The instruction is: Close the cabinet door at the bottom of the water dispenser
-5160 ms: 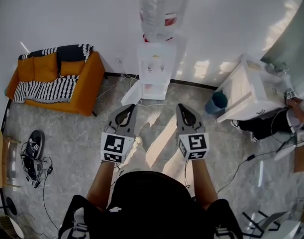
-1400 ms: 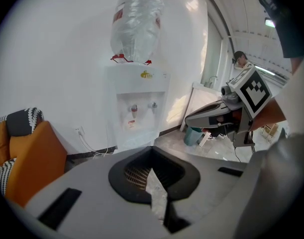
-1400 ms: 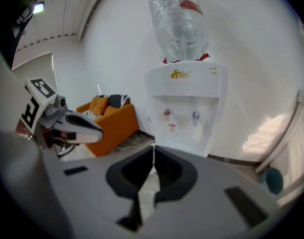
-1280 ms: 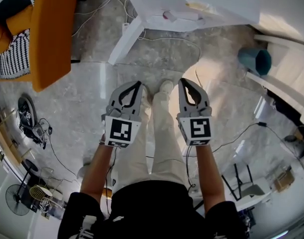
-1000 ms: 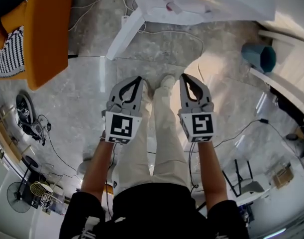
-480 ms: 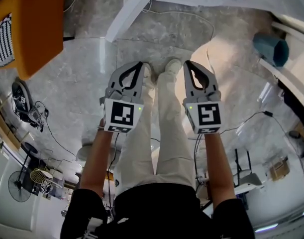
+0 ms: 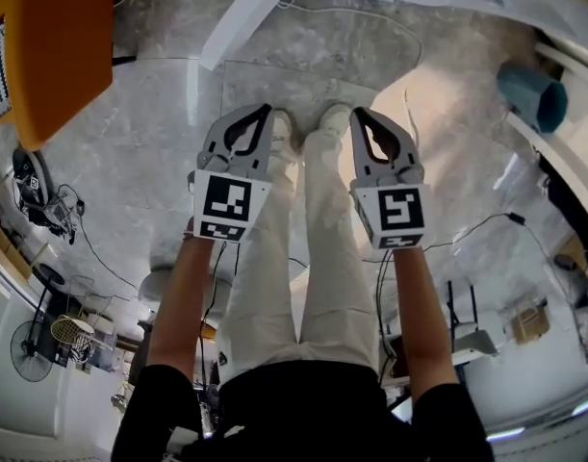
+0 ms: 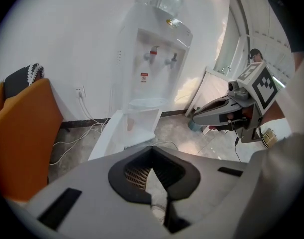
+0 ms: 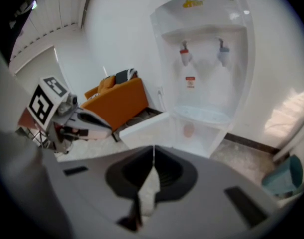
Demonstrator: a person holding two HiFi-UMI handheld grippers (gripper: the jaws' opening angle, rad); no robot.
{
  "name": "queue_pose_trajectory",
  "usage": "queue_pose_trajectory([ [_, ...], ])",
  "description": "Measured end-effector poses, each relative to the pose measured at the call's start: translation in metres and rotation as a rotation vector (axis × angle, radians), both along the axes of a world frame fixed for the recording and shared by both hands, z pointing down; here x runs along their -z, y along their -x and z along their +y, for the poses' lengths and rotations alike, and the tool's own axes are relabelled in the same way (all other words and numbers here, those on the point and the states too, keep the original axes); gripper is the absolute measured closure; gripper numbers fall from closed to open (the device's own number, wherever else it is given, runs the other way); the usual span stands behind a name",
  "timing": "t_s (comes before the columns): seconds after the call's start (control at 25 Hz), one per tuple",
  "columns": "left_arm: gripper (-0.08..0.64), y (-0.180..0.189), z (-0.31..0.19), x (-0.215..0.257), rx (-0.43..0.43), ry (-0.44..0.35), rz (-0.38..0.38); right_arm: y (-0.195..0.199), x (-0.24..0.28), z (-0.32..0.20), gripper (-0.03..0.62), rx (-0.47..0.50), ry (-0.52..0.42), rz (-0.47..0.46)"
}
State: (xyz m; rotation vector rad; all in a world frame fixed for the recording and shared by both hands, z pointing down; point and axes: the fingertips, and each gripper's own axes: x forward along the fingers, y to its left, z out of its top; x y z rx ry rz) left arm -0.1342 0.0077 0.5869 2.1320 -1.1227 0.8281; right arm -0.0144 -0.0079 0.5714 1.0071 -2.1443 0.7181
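The white water dispenser (image 8: 152,59) stands against the wall, seen also in the right gripper view as the dispenser (image 9: 206,59). Its bottom cabinet door (image 8: 109,136) hangs wide open to the left, baring the empty compartment (image 9: 199,128). In the head view the door (image 7: 243,19) angles out over the floor at the top. My left gripper (image 7: 264,110) and right gripper (image 7: 356,113) are held side by side above the person's shoes, short of the door, both shut and holding nothing. Neither touches the door.
An orange sofa (image 7: 53,46) stands left of the dispenser, with cables (image 8: 74,133) on the floor between them. A teal bin (image 7: 532,94) and white furniture (image 8: 216,86) are to the right. Equipment and cords (image 7: 38,200) lie on the marble floor at left.
Both grippers have sunk lower, still side by side and shut. In the head view the dispenser and open door have slid toward the top edge.
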Motion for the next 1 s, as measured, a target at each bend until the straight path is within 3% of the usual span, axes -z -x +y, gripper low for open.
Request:
queue_pose_trajectory([
  [0.28,0.549,0.018,0.007,-0.034,0.024,0.055,-0.029,0.022,-0.023,-0.002,0.557,0.086,0.014,0.005],
  [0.36,0.500,0.023,0.008,-0.042,0.032,0.073,-0.030,0.028,-0.026,-0.005,0.557,0.109,0.011,0.003],
  [0.8,0.403,0.058,0.003,-0.084,0.102,0.129,-0.067,0.059,-0.038,-0.028,0.557,0.185,-0.019,-0.004],
  [1.0,0.346,0.075,-0.011,-0.098,0.146,0.119,-0.089,0.071,-0.044,-0.029,0.557,0.236,-0.034,0.008],
])
